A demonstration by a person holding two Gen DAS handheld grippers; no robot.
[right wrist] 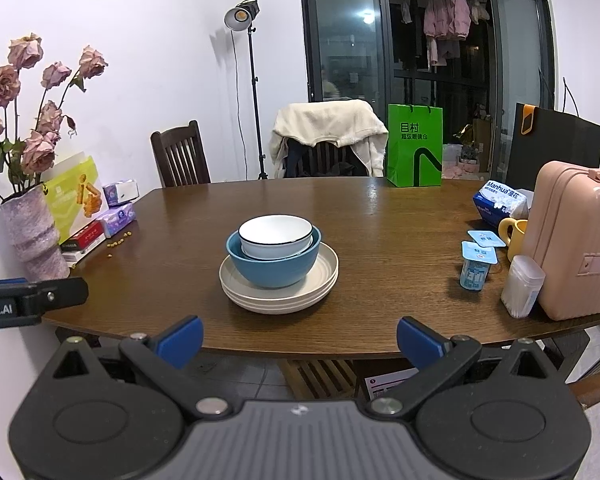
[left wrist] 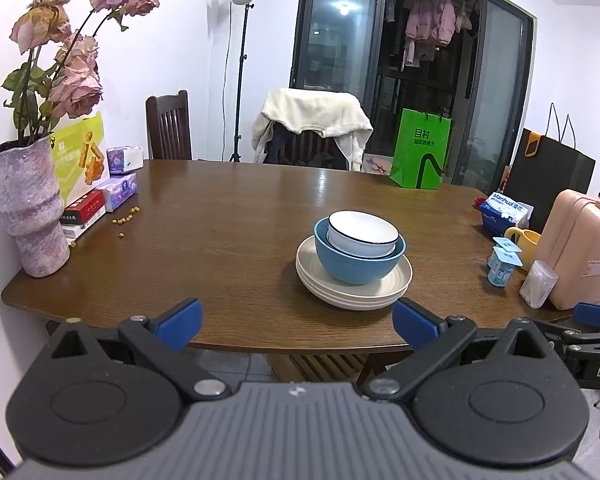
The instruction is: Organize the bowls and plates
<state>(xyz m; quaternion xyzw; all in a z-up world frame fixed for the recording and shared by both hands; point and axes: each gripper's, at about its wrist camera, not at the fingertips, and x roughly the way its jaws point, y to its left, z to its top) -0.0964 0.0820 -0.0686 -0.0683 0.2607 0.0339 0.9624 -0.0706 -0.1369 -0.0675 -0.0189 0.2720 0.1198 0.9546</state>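
The jaws of both the left gripper [left wrist: 296,322] and the right gripper [right wrist: 298,340] stand wide apart and hold nothing, each hanging short of the near edge of the brown surface [left wrist: 220,216]. Out on it, well apart from both, a white bowl [left wrist: 362,234] nests inside a blue bowl [left wrist: 356,262] atop stacked cream plates [left wrist: 354,290]

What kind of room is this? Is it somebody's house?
Most likely a home dining room: a wooden dining table with chairs, stacked bowls and plates, a vase of dried roses, and laundry hanging behind the glass door.
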